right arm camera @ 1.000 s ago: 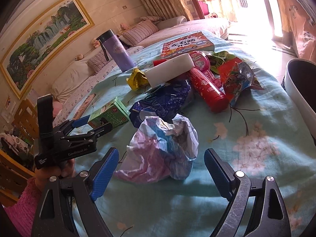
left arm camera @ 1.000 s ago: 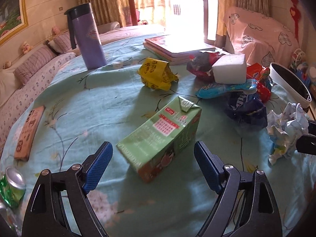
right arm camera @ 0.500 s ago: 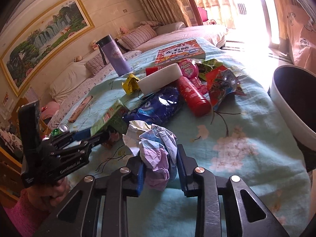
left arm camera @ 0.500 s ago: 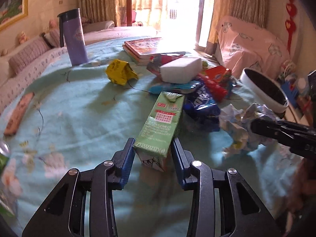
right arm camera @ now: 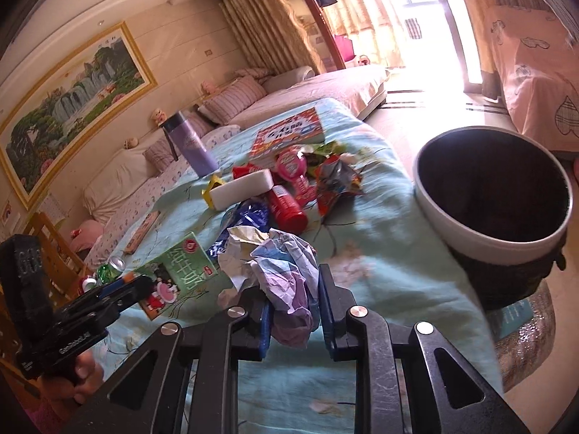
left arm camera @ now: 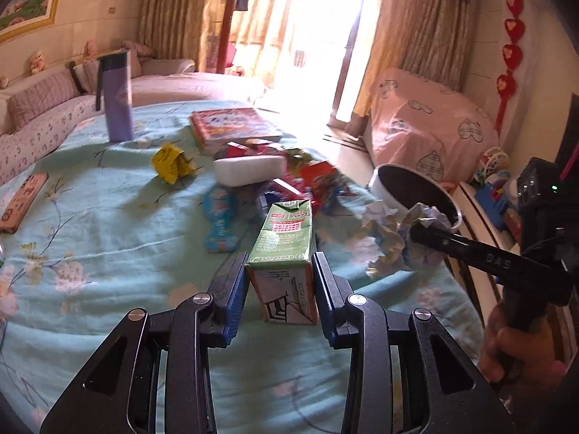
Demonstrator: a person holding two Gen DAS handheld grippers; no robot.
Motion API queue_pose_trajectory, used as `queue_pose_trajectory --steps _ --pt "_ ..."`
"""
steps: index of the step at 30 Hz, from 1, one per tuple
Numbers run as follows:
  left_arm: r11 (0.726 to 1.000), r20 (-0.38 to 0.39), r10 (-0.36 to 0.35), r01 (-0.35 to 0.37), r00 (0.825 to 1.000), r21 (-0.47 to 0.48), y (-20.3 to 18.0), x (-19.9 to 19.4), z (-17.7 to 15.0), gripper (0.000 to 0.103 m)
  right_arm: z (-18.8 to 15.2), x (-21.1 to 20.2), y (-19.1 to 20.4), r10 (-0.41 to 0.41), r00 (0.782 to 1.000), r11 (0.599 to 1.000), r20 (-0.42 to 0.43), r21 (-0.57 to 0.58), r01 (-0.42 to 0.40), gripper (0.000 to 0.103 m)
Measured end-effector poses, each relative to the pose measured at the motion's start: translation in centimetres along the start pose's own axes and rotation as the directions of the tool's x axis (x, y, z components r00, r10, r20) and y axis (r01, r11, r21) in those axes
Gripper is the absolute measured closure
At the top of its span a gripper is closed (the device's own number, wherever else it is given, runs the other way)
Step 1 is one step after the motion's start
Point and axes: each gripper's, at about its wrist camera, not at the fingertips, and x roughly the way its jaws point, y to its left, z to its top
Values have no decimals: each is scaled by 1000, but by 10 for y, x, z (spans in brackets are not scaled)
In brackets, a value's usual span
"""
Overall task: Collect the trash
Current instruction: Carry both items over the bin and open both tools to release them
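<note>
Beside sunlit curtains (left arm camera: 173, 11), floral tablecloth (left arm camera: 90, 224) carries litter.

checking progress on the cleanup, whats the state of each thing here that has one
left gripper: shut on green carton
green carton: crushed, gripped at its base
right gripper: jaws closing, pressing on crumpled paper
crumpled paper: balled up, clamped
trash bin: upright, open, inside looks dark
purple flask: upright, lid on
red bottle: lying on its side
book: closed, flat
green can: lying on its side
</note>
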Motion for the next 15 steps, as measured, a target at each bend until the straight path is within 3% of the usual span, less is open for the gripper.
queue_pose_trajectory --steps 15 --pt "987 -23 -95 97 995 125 -85 38 17 70 14 -36 -65 -91 993 992 81 96 83 81"
